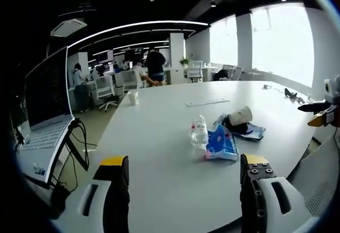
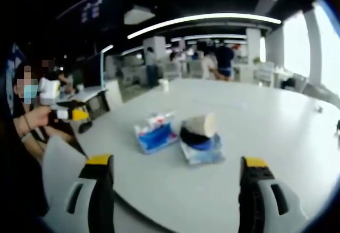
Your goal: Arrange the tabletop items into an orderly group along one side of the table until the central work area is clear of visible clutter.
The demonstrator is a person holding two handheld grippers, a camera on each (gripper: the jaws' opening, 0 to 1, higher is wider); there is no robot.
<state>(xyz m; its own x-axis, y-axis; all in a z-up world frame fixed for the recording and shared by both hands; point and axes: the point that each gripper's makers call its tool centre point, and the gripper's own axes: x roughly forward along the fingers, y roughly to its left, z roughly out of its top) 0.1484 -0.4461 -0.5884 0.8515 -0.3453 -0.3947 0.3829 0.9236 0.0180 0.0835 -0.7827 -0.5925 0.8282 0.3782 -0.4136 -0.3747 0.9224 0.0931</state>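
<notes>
Clutter sits bunched near the middle of the white table (image 1: 159,153): a clear water bottle (image 1: 199,132), a blue packet (image 1: 221,143) just beside it, and a pale roll (image 1: 240,115) lying on a dark object atop a flat blue sheet (image 1: 256,132). In the right gripper view the blue packet (image 2: 155,133) and roll (image 2: 201,123) lie side by side, well ahead of the jaws. Farther off stand a white cup (image 1: 133,97) and a flat strip (image 1: 207,103) (too small to identify).

By my judgement, 0 items have reached an edge yet, so the whole sorting job remains. The left gripper (image 1: 183,177) has its jaws apart and empty, short of the bottle. The right gripper (image 2: 172,182) is likewise spread wide, holding nothing.
</notes>
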